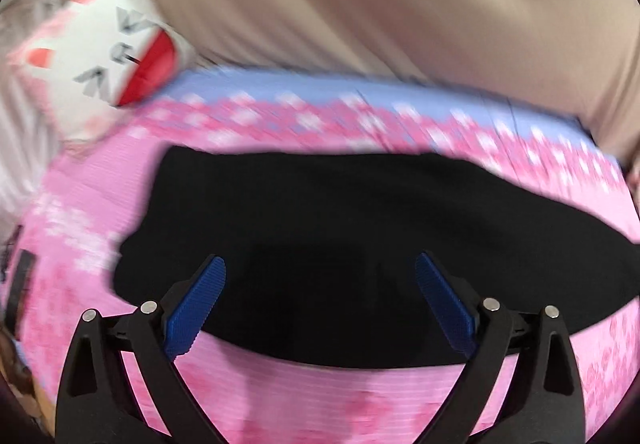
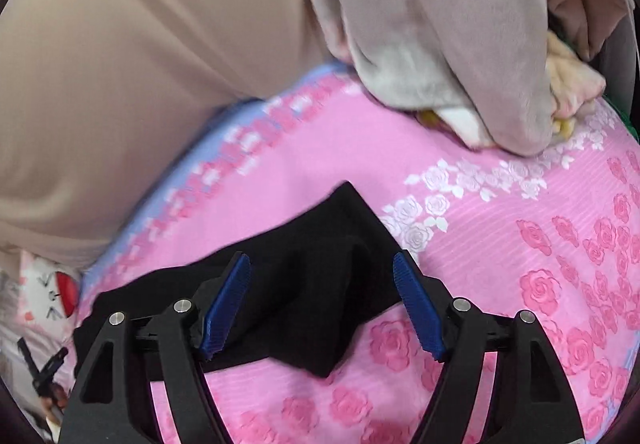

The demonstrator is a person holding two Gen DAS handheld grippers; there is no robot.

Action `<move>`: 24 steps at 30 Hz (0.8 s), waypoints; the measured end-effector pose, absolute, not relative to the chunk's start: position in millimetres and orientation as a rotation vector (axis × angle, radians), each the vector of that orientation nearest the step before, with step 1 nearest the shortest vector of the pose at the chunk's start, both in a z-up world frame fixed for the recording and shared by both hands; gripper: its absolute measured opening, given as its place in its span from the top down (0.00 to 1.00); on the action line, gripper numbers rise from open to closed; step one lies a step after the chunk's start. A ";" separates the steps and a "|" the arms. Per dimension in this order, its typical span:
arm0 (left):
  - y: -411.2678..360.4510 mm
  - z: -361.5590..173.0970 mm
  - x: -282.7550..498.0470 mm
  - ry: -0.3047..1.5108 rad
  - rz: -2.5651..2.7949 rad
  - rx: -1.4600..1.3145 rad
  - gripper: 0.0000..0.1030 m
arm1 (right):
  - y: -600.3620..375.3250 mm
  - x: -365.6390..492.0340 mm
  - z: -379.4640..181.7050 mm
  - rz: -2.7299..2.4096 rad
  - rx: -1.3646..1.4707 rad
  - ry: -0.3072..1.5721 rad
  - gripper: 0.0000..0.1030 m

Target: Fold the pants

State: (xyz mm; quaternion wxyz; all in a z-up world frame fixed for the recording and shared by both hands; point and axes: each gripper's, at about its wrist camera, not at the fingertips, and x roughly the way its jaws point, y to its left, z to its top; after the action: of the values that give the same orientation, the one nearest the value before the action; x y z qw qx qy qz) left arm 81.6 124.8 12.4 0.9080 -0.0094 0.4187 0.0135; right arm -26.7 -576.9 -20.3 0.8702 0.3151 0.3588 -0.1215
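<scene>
1. Blue pads [image 1: 200, 308] of my left gripper [image 1: 320, 304] sit nearest the lens, jaws spread wide, nothing pinched between them.
2. Black pants [image 1: 360, 252] lie flat on the pink rose-print sheet [image 1: 320, 396]; the left gripper hangs just over their near edge, pads not pressing the cloth.
3. View from the left wrist is motion-blurred, so I can't tell the fold lines in the pants.
4. My right gripper [image 2: 322, 308] is also spread, jaws apart. A bunched corner of the pants [image 2: 304, 284] sits between the pads; the left pad [image 2: 228, 304] is right beside the cloth, the right pad [image 2: 416, 308] stands clear of it. No grip.
5. That corner is folded up into a point, with a second lump hanging toward the near edge.
6. Beyond the pants: blue band with pink flowers [image 1: 400, 99] along the far edge of the sheet, then beige cloth [image 1: 400, 3] behind it.
7. Left of the pants, past the edge of the sheet: white cat-face cushion [image 1: 120, 55] with a red mouth.
8. Right of and beyond the pants: grey crumpled blanket [image 2: 440, 43] resting on the sheet.
</scene>
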 end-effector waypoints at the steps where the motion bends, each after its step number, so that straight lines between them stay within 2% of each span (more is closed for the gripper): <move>1: 116.4 -0.8 83.7 0.894 0.016 -0.017 0.09 | -578.7 -17.3 -30.2 -0.238 0.705 0.782 0.38; 2: 111.3 -8.0 84.0 0.913 0.011 -0.013 0.09 | -576.1 -10.8 -37.0 -0.204 0.736 0.801 0.85; 3: 107.8 -14.0 83.1 0.930 0.010 -0.011 0.09 | -568.9 2.0 -40.9 -0.170 0.711 0.841 0.93; 4: 105.3 -22.8 85.1 0.955 0.015 -0.012 0.09 | -562.1 8.9 -36.4 -0.177 0.651 0.865 0.94; 6: 103.4 -37.4 88.8 1.005 0.031 -0.002 0.09 | -547.5 14.3 -2.9 -0.219 0.489 0.798 0.94; 8: 99.3 -46.0 88.7 1.016 0.060 0.021 0.09 | -526.1 -3.6 61.1 -0.158 0.320 0.579 0.94; 10: 102.7 -49.9 84.9 1.025 0.074 0.037 0.09 | -505.7 -20.5 85.4 -0.232 0.103 0.546 0.91; 11: 104.8 -53.6 82.5 1.026 0.071 0.035 0.09 | -502.9 -24.9 81.1 -0.253 0.039 0.567 0.81; 12: 105.4 -55.1 81.8 1.027 0.068 0.031 0.09 | -501.3 -31.1 61.7 -0.278 -0.036 0.623 0.76; 13: 107.3 -56.9 79.8 1.024 0.064 0.026 0.09 | -504.2 -35.1 43.1 -0.298 -0.063 0.681 0.63; 14: 108.3 -57.4 79.9 1.023 0.062 0.023 0.09 | -510.3 -40.2 18.5 -0.336 -0.078 0.773 0.58; 16: 108.3 -56.4 80.5 1.026 0.059 0.029 0.09 | -527.1 -59.3 -24.6 -0.426 -0.060 0.930 0.59; 17: 106.7 -56.0 82.6 1.029 0.060 0.038 0.09 | -532.5 -68.7 -31.8 -0.452 -0.033 0.941 0.58; 21: 101.6 -55.0 86.2 1.034 0.065 0.067 0.09 | -560.1 -98.9 -11.3 -0.384 0.317 0.783 0.53; 23: 100.4 -55.3 87.4 1.034 0.071 0.061 0.09 | -573.7 -83.1 -1.7 -0.332 0.470 0.757 0.46; 24: 100.3 -55.5 87.8 1.034 0.073 0.057 0.09 | -585.5 -69.3 -1.2 -0.307 0.567 0.758 0.46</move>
State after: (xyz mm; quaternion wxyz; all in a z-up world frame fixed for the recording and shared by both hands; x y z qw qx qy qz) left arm 87.8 100.3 -55.5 0.8683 0.0273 0.4940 0.0347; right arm -69.3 -585.5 -1.2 0.8788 0.2717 0.3635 -0.1473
